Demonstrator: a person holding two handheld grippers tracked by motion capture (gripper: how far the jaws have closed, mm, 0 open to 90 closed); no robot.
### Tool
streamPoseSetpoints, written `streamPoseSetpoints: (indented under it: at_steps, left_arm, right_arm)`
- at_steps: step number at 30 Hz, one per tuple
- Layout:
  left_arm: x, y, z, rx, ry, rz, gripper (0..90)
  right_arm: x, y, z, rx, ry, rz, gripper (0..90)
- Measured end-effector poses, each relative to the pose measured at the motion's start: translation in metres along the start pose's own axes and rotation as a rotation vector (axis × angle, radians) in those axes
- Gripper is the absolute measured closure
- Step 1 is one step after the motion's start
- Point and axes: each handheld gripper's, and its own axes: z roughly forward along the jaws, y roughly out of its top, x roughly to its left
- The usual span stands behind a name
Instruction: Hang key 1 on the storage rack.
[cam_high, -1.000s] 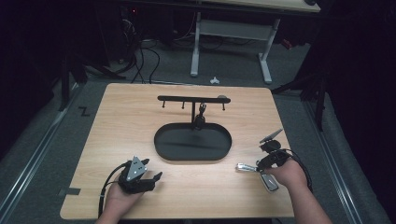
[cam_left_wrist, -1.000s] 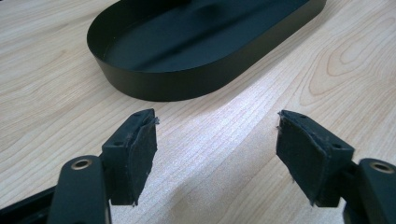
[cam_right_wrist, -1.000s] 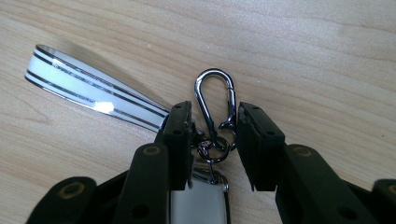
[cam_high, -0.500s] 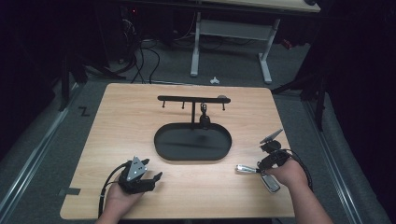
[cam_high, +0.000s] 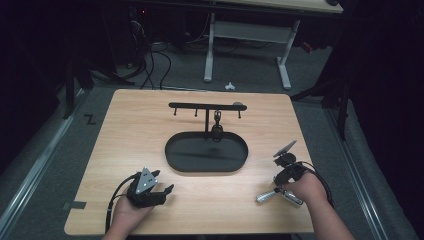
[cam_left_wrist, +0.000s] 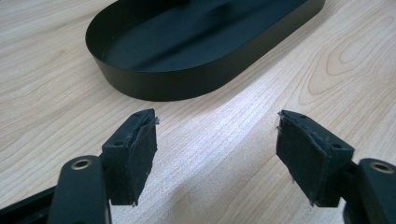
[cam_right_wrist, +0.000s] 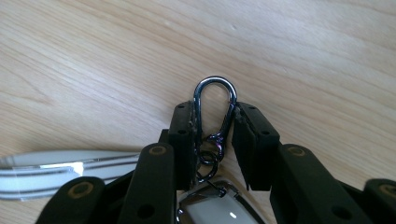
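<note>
Right gripper (cam_right_wrist: 215, 122) has just been closing on the carabiner (cam_right_wrist: 214, 109) at the table's near right. It looks light, stiff and slick; I'd pinch its flat sides. Left gripper (cam_left_wrist: 217, 149) released, empty.

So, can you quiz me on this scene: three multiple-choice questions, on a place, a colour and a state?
1. Where is the carabiner? A on the floor; B between the right tool's jaws; C on a chair.
2. The oval tray's colour? A black; B red; C white.
3. The left tool is: A shut on a key; B broken; C open, nothing between.
B: the jaws have just been closing and press its sides. A: dark all over. C: pads apart over bare wood.
</note>
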Motion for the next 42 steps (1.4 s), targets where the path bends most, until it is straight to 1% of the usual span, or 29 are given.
streamPoseSetpoints:
  at_steps: [2, 3, 6, 8, 11, 12, 13, 14, 16, 17, 19, 20, 25, 27, 28, 29, 30, 31, 32, 33, 34, 35, 37, 42]
  left_arm:
    - [0.0, 0.0, 0.0, -0.001, 0.0, 0.001, 29.5]
    - [0.0, 0.0, 0.0, 0.002, -0.001, 0.003, 29.5]
    - [-0.001, 0.0, 0.0, 0.003, -0.001, 0.004, 29.5]
    - [0.0, 0.0, 0.0, 0.0, 0.0, 0.002, 29.5]
    - [0.0, 0.0, 0.0, 0.001, -0.001, 0.001, 29.5]
    - [0.0, 0.0, 0.0, 0.0, -0.001, 0.001, 29.5]
    - [0.0, 0.0, 0.0, 0.0, -0.001, 0.001, 29.5]
    - [0.0, 0.0, 0.0, 0.0, -0.001, 0.002, 29.5]
    - [0.0, 0.0, 0.0, -0.001, 0.0, 0.003, 29.5]
    - [0.0, 0.0, 0.0, -0.001, 0.0, 0.003, 29.5]
    - [0.0, 0.0, 0.0, -0.003, 0.0, 0.002, 29.5]
    - [0.0, 0.0, 0.0, -0.001, -0.001, 0.002, 29.5]
    - [-0.001, 0.0, 0.0, 0.002, -0.002, 0.005, 29.5]
    - [-0.001, 0.0, 0.0, 0.002, -0.002, 0.007, 29.5]
    - [-0.001, 0.0, 0.0, 0.002, -0.001, 0.006, 29.5]
    - [-0.001, 0.0, 0.0, 0.003, -0.001, 0.006, 29.5]
    - [-0.001, 0.0, 0.0, 0.003, -0.002, 0.006, 29.5]
    - [-0.001, 0.0, 0.0, 0.003, -0.001, 0.007, 29.5]
    - [-0.001, 0.0, 0.0, 0.001, 0.0, 0.007, 29.5]
    - [-0.001, 0.0, 0.001, 0.001, 0.0, 0.006, 29.5]
    - [-0.001, 0.0, 0.001, 0.0, -0.002, 0.006, 29.5]
    - [-0.001, 0.0, 0.001, 0.002, -0.003, 0.008, 29.5]
    - [-0.002, 0.001, 0.001, 0.001, -0.002, 0.011, 29.5]
    - [-0.001, 0.001, 0.0, 0.0, -0.002, 0.008, 29.5]
  right_arm:
    - [0.005, 0.003, 0.0, -0.008, 0.008, -0.013, 69.7]
    - [0.008, 0.004, 0.001, -0.009, 0.018, -0.012, 69.7]
    - [0.015, 0.009, 0.001, -0.012, 0.033, -0.039, 69.7]
    - [0.019, 0.011, 0.001, -0.019, 0.046, -0.038, 69.7]
    - [0.023, 0.014, 0.0, -0.031, 0.044, -0.052, 70.7]
    - [0.024, 0.014, -0.001, -0.038, 0.042, -0.055, 76.0]
    - [0.024, 0.014, -0.004, -0.058, 0.038, -0.056, 83.1]
    - [0.024, 0.015, -0.008, -0.074, 0.038, -0.056, 83.0]
    - [0.024, 0.016, -0.01, -0.072, 0.031, -0.055, 81.3]
    - [0.025, 0.016, -0.011, -0.058, 0.014, -0.059, 80.6]
    - [0.024, 0.015, -0.011, -0.06, 0.006, -0.063, 78.3]
    - [0.024, 0.015, -0.011, -0.056, 0.006, -0.057, 76.7]
    - [0.021, 0.013, -0.007, -0.046, 0.031, -0.011, 63.1]
    - [0.021, 0.013, -0.005, -0.051, 0.037, -0.004, 61.9]
    - [0.021, 0.013, -0.005, -0.035, 0.036, -0.001, 61.2]
    - [0.022, 0.012, -0.002, -0.028, 0.047, -0.003, 60.8]
    - [0.023, 0.012, 0.001, -0.017, 0.042, -0.009, 61.2]
    - [0.026, 0.011, 0.002, -0.015, 0.028, -0.023, 62.6]
    - [0.029, 0.01, 0.002, -0.017, 0.003, -0.049, 65.8]
    - [0.031, 0.01, 0.001, -0.016, 0.009, -0.046, 71.2]
    - [0.033, 0.009, 0.001, -0.018, 0.007, -0.057, 72.5]
    - [0.034, 0.009, 0.001, -0.013, -0.002, -0.065, 73.1]
    - [0.035, 0.009, 0.001, -0.017, -0.002, -0.078, 74.9]
    - [0.036, 0.008, 0.001, -0.021, -0.003, -0.087, 75.2]
